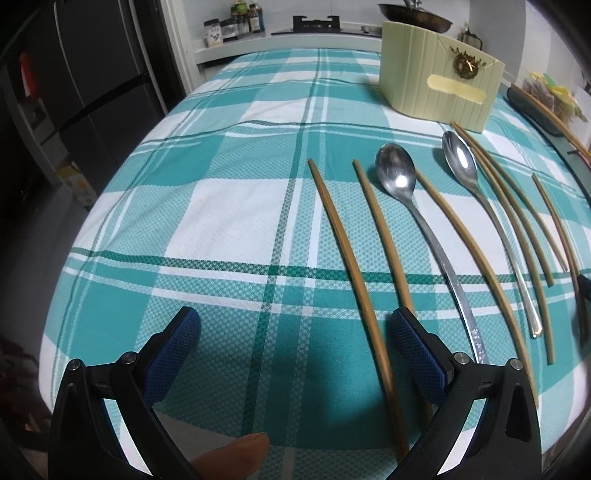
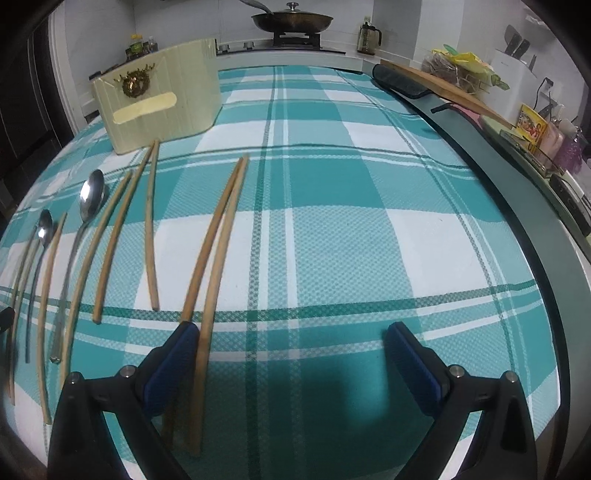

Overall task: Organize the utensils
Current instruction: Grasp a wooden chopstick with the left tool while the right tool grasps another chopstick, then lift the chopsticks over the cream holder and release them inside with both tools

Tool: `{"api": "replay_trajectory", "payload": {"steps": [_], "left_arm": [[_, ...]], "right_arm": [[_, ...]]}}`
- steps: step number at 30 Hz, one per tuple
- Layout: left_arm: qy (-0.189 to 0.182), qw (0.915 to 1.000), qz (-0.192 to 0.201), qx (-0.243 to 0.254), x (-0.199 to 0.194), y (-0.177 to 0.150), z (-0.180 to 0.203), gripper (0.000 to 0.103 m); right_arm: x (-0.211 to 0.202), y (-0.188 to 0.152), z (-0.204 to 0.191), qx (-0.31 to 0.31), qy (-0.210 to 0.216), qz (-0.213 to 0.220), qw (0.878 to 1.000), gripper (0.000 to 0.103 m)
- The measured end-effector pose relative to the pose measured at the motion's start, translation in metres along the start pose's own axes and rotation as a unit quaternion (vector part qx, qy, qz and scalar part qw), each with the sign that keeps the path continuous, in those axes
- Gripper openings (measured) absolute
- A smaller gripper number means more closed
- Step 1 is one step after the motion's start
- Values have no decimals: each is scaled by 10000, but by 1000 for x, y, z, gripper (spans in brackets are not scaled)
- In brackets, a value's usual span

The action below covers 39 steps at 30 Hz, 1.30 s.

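Note:
Several wooden chopsticks and two steel spoons lie in a row on the teal plaid tablecloth [image 1: 221, 221]. In the left wrist view, my left gripper [image 1: 295, 350] is open and empty above the near edge; a chopstick [image 1: 354, 280] passes between its fingers, close to the right one. A round spoon [image 1: 397, 177] and a narrower spoon [image 1: 461, 158] lie further right. In the right wrist view, my right gripper [image 2: 291, 354] is open and empty; a pair of chopsticks [image 2: 216, 251] runs beside its left finger. A cream utensil holder [image 1: 439, 88] stands at the back; it also shows in the right wrist view [image 2: 162, 103].
The table's right edge [image 2: 517, 206] borders a counter with a cutting board [image 2: 443, 88], bags and boxes. A stove with a lidded pan [image 2: 291, 20] is behind the table. A dark fridge [image 1: 92, 74] stands to the left.

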State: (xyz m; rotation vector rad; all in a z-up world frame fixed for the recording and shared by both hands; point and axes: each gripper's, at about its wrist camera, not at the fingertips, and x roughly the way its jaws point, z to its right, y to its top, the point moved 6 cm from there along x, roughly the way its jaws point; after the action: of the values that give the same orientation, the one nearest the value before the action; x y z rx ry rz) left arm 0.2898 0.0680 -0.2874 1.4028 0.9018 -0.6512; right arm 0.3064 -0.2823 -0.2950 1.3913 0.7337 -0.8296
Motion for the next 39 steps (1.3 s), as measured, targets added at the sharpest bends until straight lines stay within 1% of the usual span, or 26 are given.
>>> {"api": "replay_trajectory", "payload": {"steps": [3, 6, 10, 13, 15, 16, 18, 19, 20, 21, 22, 23, 24, 25, 26, 27, 28, 29, 30, 32, 34, 36, 39], "left_arm": [[-88, 9999, -77, 30, 3, 1, -2, 103], [-362, 9990, -250, 45, 7, 1, -8, 103], [-659, 9950, -564, 488, 10, 4, -9, 103], [-698, 9921, -737, 737, 14, 9, -7, 103], [-700, 9902, -799, 910, 18, 17, -5, 101], [-749, 9892, -834, 946, 21, 23, -5, 96], [-820, 9877, -910, 970, 26, 33, -4, 91], [-849, 9867, -937, 1019, 28, 39, -3, 85], [-876, 9857, -963, 1073, 30, 44, -2, 79], [-905, 9848, -987, 1110, 33, 50, -1, 76], [-942, 9840, -1007, 1132, 35, 55, 0, 68], [-957, 9834, -1025, 1150, 37, 60, 1, 59], [-960, 9831, -1042, 1158, 39, 66, 1, 53], [-987, 9828, -1062, 1141, 42, 73, 2, 38], [-1033, 9826, -1082, 1100, 45, 79, 2, 21], [-1088, 9825, -1093, 1048, 49, 85, 3, 11], [-1175, 9817, -1103, 1015, 51, 89, 4, 7], [-1243, 9814, -1070, 996, 54, 94, 6, 4], [-1244, 9821, -1002, 1000, 57, 99, 7, 3], [-1272, 9839, -863, 914, 56, 108, 5, 3], [-1502, 9840, -706, 645, 45, 118, -1, 3], [-1715, 9831, -410, 497, 23, 126, -5, 3], [-1919, 9803, 71, 459, -16, 140, -10, 3]], "right_arm": [[2, 4, 0, -90, 35, -98, 9999, 103], [5, 8, 0, -195, 149, -218, 9995, 103], [6, 9, 2, -378, 272, -378, 9982, 102], [8, 10, 1, -599, 409, -536, 9959, 102], [10, 14, -1, -747, 499, -692, 9936, 99], [10, 17, -3, -838, 533, -741, 9923, 97], [15, 27, -9, -1024, 622, -824, 9894, 88], [17, 32, -12, -1089, 658, -861, 9881, 87], [20, 38, -15, -1146, 690, -881, 9871, 82], [23, 44, -19, -1215, 718, -896, 9859, 76], [25, 51, -24, -1275, 726, -899, 9851, 72], [29, 58, -28, -1324, 748, -905, 9842, 63], [32, 66, -31, -1327, 794, -932, 9836, 54], [37, 75, -34, -1299, 814, -949, 9836, 50], [41, 83, -37, -1256, 830, -965, 9839, 40], [46, 92, -38, -1187, 835, -975, 9846, 28], [51, 101, -39, -1083, 866, -971, 9856, 21], [57, 109, -40, -956, 954, -1039, 9854, 9], [61, 116, -40, -839, 1034, -1037, 9856, 7], [63, 129, -38, -626, 1107, -912, 9877, 7], [54, 139, -32, -326, 1287, -694, 9887, 7], [34, 146, -25, -83, 1513, -446, 9874, 7], [-7, 153, -16, -32, 1687, -16, 9857, 7]]}}
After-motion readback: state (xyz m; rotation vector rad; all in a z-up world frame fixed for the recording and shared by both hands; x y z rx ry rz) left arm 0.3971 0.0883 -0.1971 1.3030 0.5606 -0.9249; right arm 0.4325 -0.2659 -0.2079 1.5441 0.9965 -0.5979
